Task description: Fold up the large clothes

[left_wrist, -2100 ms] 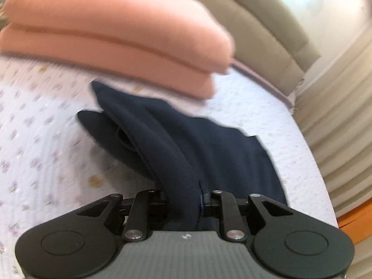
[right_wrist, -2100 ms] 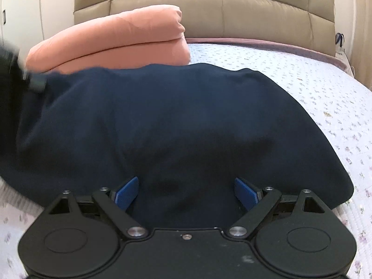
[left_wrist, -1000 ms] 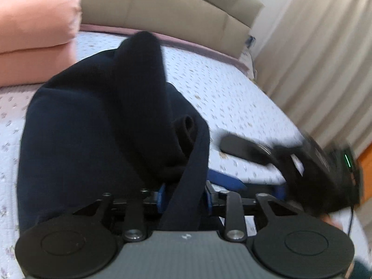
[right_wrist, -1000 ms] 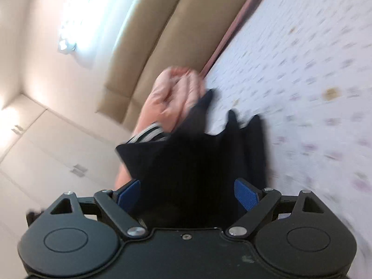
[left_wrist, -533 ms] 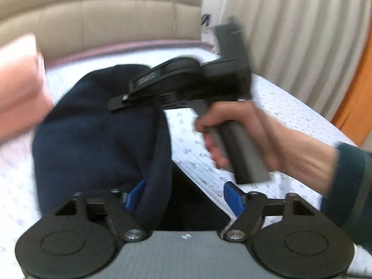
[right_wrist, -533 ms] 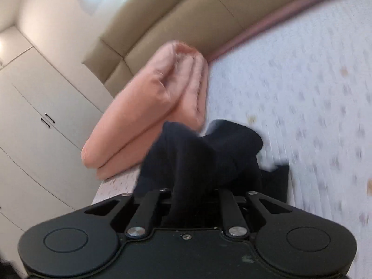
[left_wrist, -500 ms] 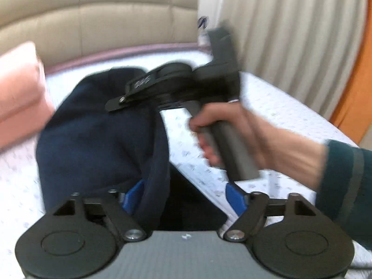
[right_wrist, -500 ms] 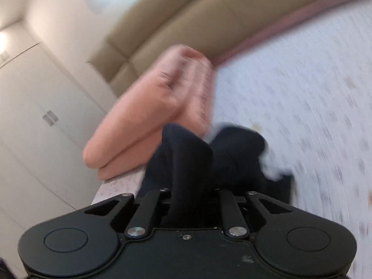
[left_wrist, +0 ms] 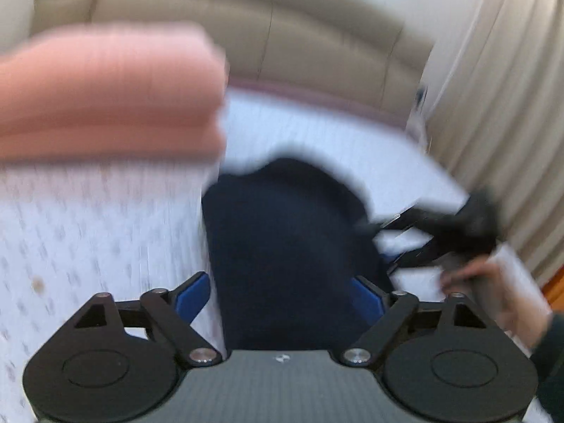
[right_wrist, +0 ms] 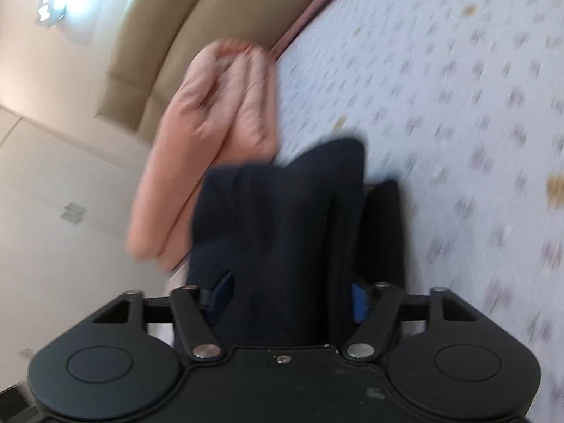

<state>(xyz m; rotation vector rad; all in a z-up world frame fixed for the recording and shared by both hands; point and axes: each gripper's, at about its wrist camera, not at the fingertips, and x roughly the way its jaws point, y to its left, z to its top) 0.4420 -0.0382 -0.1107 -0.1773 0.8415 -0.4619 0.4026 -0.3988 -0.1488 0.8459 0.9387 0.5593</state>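
Left wrist view is blurred, but I can read the main things. I see no box, basket or other container in either view, so the clothes lie straight on the bed (left_wrist: pixel 88 211), which has a pale sheet printed with small flowers. Behind the bed stands a padded beige headboard (left_wrist: pixel 282 35), and pleated curtains (left_wrist: pixel 493 123) hang on the right side. A folded pink blanket (left_wrist: pixel 105 95) lies on the sheet at the upper left. In the right wrist view I also see white cupboard doors (right_wrist: pixel 53 211) beyond this blanket.

My task thing, the dark navy garment (left_wrist: pixel 282 239), lies bunched on the sheet, near the pink blanket but I cannot tell if they touch. My left gripper (left_wrist: pixel 282 292) has its jaws spread wide. The garment passes between the blue pads (left_wrist: pixel 192 294), and on the left side a strip of sheet shows between pad and cloth, so nothing is pinched there. At the right of this view I see the right gripper (left_wrist: pixel 394 236) as a dark smear, with the hand (left_wrist: pixel 493 289) that carries it and a dark green sleeve (left_wrist: pixel 550 370).

In its own view, the right gripper's jaws have just been opening and now stand apart. The folded navy cloth fills the space between them. If the pads lean on the cloth I cannot tell, but they do not pinch it.
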